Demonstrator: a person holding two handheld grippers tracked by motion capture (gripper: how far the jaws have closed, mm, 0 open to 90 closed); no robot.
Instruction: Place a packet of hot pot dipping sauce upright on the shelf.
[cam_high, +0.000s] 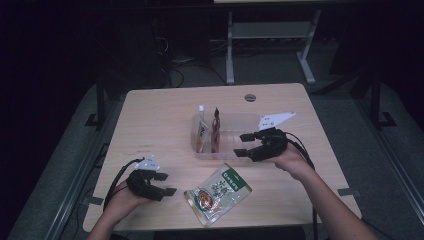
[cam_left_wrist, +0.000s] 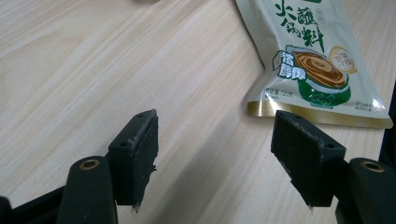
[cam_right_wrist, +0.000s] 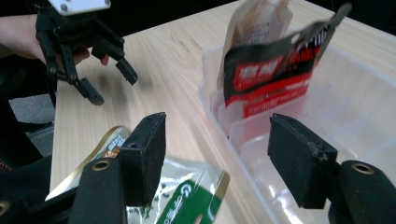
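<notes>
High view: both tools are wide open and empty, left tool just left of the green sauce pouch lying flat near the table's front, right tool over the clear divided bin holding two upright pouches.

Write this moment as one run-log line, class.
left gripper: open, empty | right gripper: open, at clear bin | green pouch: flat on table | two packets standing in bin

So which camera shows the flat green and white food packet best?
The high view: the whole green and white food packet lies on the table. The left gripper view shows its printed bottom half; the right gripper view, just a corner.
</notes>
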